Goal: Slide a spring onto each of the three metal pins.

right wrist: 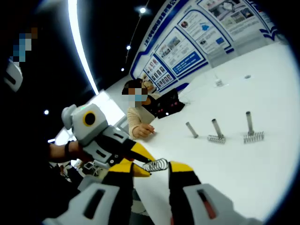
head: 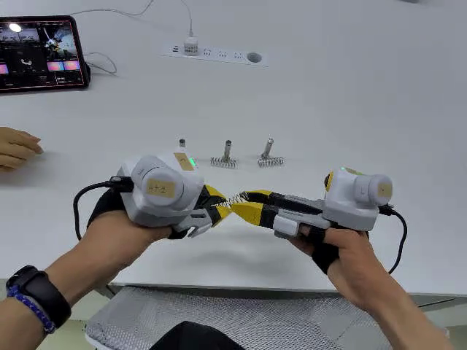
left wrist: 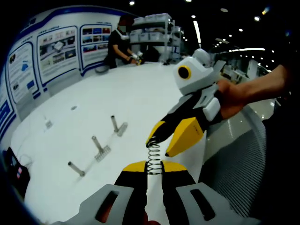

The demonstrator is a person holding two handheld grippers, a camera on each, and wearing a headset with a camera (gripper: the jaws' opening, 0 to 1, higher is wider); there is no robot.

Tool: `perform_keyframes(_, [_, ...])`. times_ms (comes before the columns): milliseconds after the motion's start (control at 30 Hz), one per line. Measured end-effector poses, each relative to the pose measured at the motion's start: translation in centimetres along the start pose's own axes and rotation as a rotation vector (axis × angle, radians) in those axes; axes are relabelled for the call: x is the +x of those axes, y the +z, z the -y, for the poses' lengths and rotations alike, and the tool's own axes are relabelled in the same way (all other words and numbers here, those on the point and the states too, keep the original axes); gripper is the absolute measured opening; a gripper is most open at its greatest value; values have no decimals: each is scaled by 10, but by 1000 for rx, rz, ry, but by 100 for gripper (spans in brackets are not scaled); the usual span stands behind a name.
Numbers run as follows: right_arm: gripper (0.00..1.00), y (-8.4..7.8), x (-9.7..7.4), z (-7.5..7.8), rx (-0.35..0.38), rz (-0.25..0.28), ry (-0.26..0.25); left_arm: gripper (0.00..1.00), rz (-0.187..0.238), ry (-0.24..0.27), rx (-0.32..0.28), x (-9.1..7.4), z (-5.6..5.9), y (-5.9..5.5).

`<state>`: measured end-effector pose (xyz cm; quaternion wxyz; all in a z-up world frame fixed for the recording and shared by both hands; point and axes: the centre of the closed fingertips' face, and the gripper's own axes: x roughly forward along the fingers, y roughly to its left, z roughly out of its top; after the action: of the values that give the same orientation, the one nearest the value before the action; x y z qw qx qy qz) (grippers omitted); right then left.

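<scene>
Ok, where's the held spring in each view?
Head view: spring low centre, bridging left gripper and right gripper.
Left gripper view: low centre, upright between its own jaws.
Right gripper view: low centre, just above its own jaws.
Shared landmark: the bare pin, leftmost of the three in every view.

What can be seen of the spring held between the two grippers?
The spring is a thin coil of bare silvery metal, held in the air over the near edge of the white table. One end is pinched by the left gripper. The other end rests against a yellow tip of the open right gripper.
</scene>
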<state>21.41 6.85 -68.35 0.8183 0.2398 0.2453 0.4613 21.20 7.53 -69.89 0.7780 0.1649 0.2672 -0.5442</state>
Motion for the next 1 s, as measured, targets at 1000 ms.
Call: perform_keyframes(1000, [12,2,5,-10,-269,-278,46,9,0,-54,37,5,6,1])
